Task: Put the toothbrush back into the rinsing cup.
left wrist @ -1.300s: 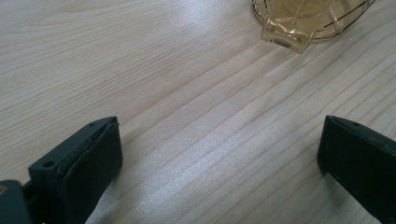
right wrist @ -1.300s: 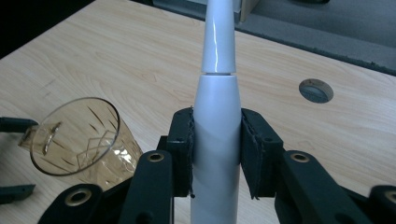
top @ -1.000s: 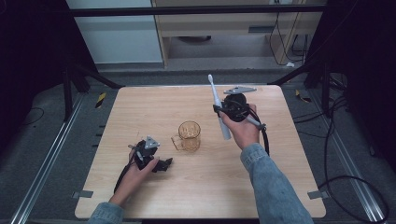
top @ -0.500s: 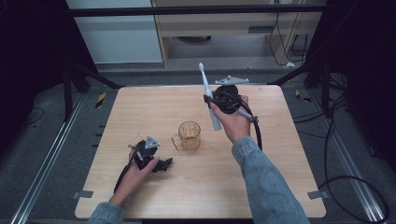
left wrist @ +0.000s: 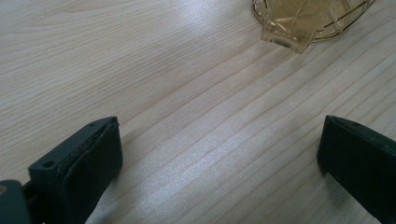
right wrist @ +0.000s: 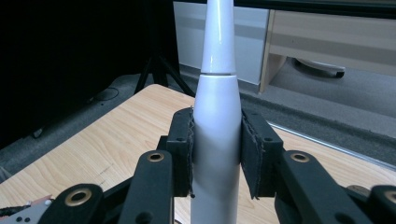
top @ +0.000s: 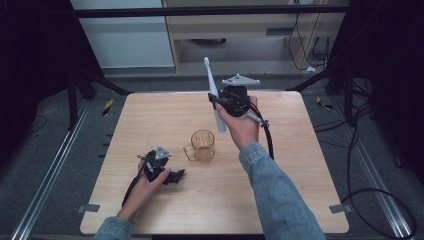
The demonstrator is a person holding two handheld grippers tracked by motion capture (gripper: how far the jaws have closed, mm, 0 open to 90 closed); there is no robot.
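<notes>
Your right hand-held gripper (top: pixel 223 103) clamps the electric toothbrush (top: pixel 214 95) upright above the table (top: pixel 300 165); your left one (top: pixel 176 176) rests open. Next, lower its base into the amber mug (top: pixel 202 145).

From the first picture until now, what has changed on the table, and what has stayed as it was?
The right tongs, shut on the white electric toothbrush, carried it toward the far edge of the table and a little to the left in the high view, turning it more upright. Nothing was taken or let go. The amber cup stayed in place, and the left tongs stayed open, resting on the table near it.
</notes>
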